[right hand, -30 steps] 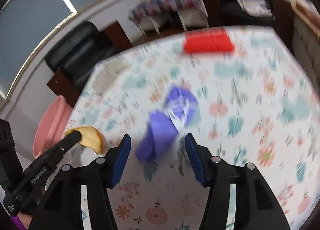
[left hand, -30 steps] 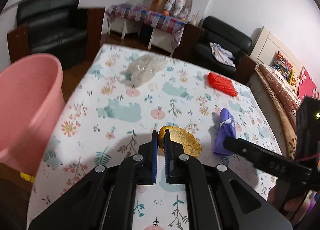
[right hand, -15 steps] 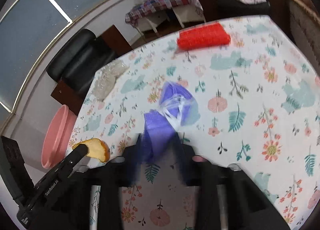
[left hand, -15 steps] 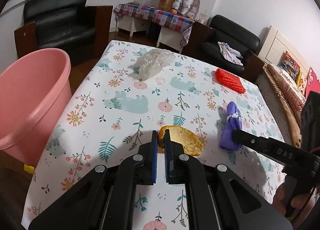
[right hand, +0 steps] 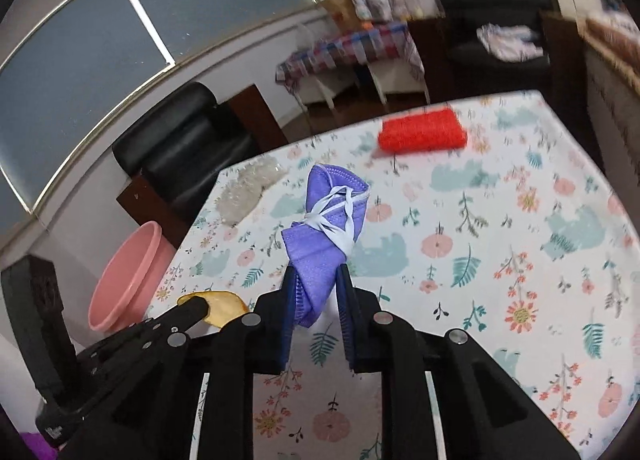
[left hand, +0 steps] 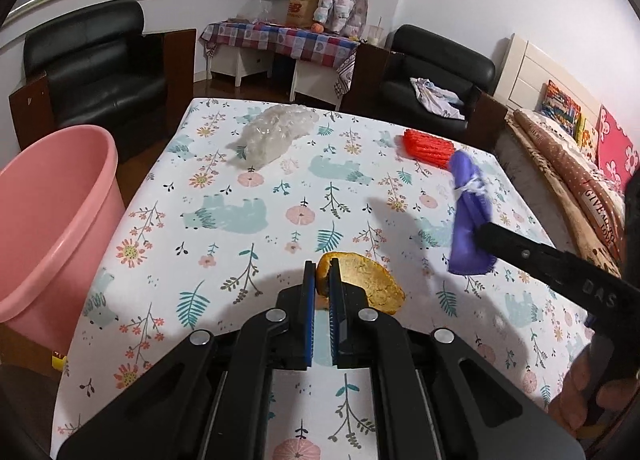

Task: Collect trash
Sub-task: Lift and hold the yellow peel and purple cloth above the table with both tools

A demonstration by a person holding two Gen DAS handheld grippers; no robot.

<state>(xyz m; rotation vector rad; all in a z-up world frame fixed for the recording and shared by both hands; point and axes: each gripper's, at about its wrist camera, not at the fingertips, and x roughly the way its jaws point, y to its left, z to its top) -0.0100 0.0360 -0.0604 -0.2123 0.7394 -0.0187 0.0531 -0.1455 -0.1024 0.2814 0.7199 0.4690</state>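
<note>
My left gripper (left hand: 322, 274) is shut on an orange peel (left hand: 366, 284) and holds it above the flowered table (left hand: 248, 220). My right gripper (right hand: 316, 280) is shut on a folded purple face mask (right hand: 326, 228) with white straps, lifted off the table; the mask also shows in the left wrist view (left hand: 468, 216). The peel shows in the right wrist view (right hand: 220, 306) at the left gripper's tip. A pink bin (left hand: 44, 220) stands left of the table, also in the right wrist view (right hand: 124, 276).
A crumpled clear plastic wrap (left hand: 276, 134) lies at the far left of the table and a red ribbed object (left hand: 428, 146) at the far right. Black armchairs (left hand: 96, 64) stand beyond the table. A bed (left hand: 576, 180) runs along the right.
My right gripper closed on the purple mask and lifted it off the table. My left gripper rose a little, still holding the peel.
</note>
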